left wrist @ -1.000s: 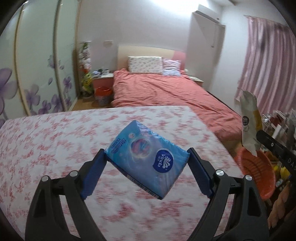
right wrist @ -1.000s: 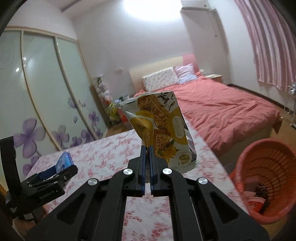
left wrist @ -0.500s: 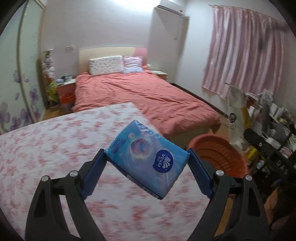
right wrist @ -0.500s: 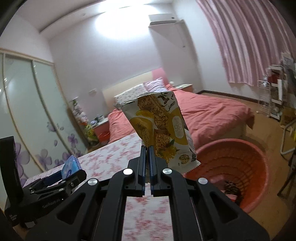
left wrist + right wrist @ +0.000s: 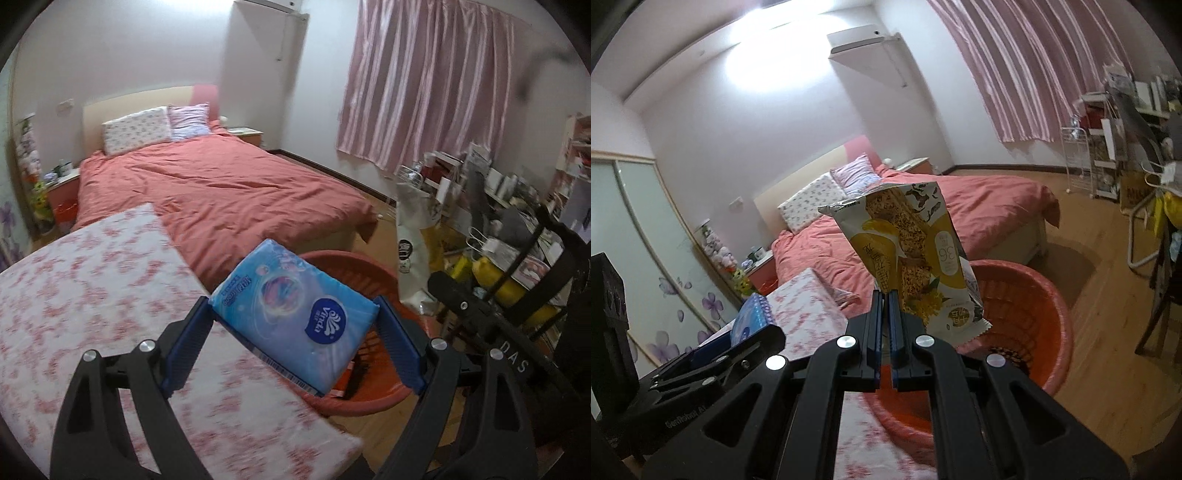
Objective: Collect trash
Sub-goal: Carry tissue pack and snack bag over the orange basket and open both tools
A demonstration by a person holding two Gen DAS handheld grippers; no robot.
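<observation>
Tissue pack (image 5: 295, 317) clamped across wide left gripper (image 5: 293, 332); wrapper (image 5: 908, 258) pinched in near-closed right gripper (image 5: 885, 325); both should be released once centred over basket (image 5: 1034, 295) below fingers

The tissue pack (image 5: 295, 317) is hiding much of the red basket (image 5: 373, 400); the floral tabletop (image 5: 92, 288) is blurring near its front edge.

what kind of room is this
A bedroom in a home, most likely. There is a made bed with a red duvet and two pillows, pink curtains over the window, and a sliding wardrobe with flower-print doors.
</observation>
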